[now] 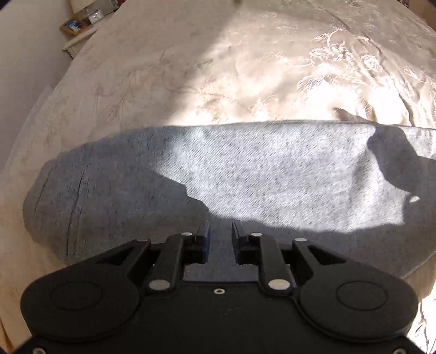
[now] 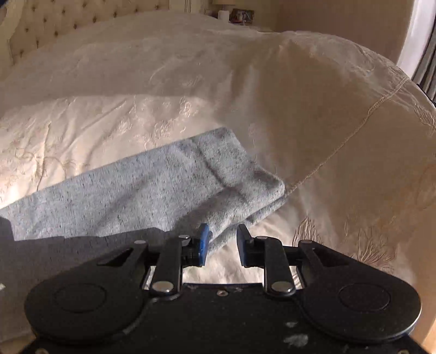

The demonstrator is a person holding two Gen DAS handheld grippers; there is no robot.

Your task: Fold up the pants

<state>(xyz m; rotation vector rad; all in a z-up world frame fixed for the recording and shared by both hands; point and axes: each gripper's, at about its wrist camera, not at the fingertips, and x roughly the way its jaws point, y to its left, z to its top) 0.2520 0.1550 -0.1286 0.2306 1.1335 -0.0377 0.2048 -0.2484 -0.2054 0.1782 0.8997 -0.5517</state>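
Grey heathered pants (image 1: pixel 245 174) lie flat across the cream bedspread (image 1: pixel 190 68), partly in sunlight and partly in shadow. My left gripper (image 1: pixel 220 226) hovers above their near edge; a narrow gap shows between its blue pads and no cloth is caught in it. In the right wrist view the pants (image 2: pixel 152 188) run in from the left and end in a layered, hemmed end near the middle. My right gripper (image 2: pixel 223 230) sits just over that end's near corner, fingers apart, with nothing pinched between them.
The embroidered bedspread (image 2: pixel 299 109) fills both views and drops away at the right. A tufted headboard (image 2: pixel 54 21) stands at the back. A bedside table with a framed picture (image 1: pixel 73 26) is at the far left. A curtain (image 2: pixel 425 54) hangs at the right.
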